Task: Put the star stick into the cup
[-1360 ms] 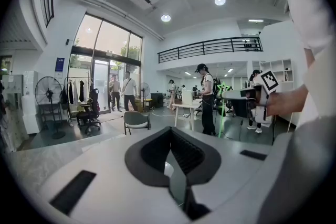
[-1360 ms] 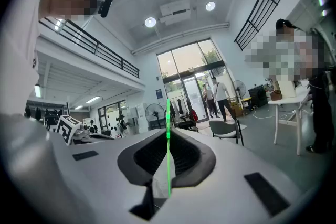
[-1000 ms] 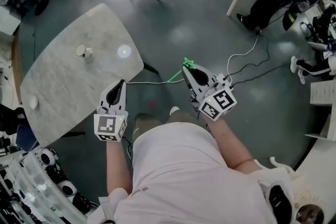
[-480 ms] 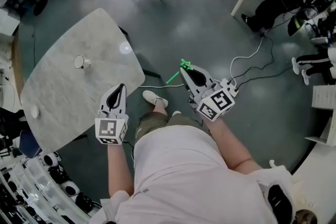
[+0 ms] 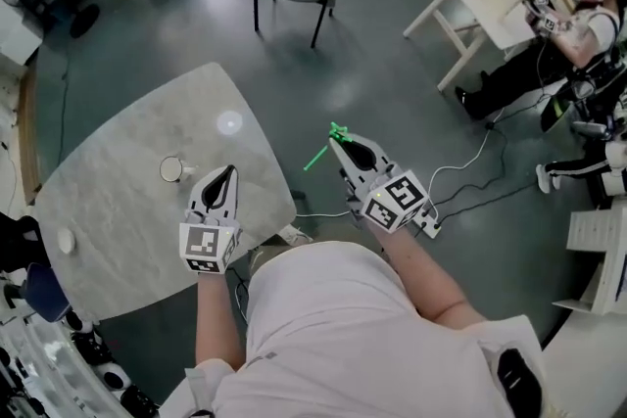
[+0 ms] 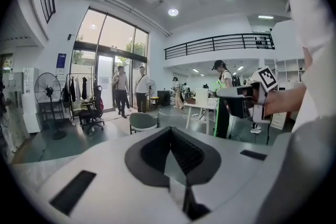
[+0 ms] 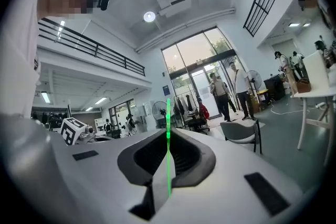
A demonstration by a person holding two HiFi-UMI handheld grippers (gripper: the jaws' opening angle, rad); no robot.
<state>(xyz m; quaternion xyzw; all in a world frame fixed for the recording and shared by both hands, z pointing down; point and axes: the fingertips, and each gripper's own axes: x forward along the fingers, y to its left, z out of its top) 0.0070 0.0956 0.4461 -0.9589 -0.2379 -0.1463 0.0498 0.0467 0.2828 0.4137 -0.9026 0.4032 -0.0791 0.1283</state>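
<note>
Grey workshop floor; pale marble-look table carries a small white cup. Right gripper clamps the thin green star stick over the floor, well apart from the cup. Left gripper hangs closed and empty near the cup. Carry step, likely; next move needs the stick swung left over the cup, then lowered.

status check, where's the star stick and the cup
Right gripper shut on star stick, over the floor, right of the table. Left gripper shut, empty, beside cup. Cup upright on table.
</note>
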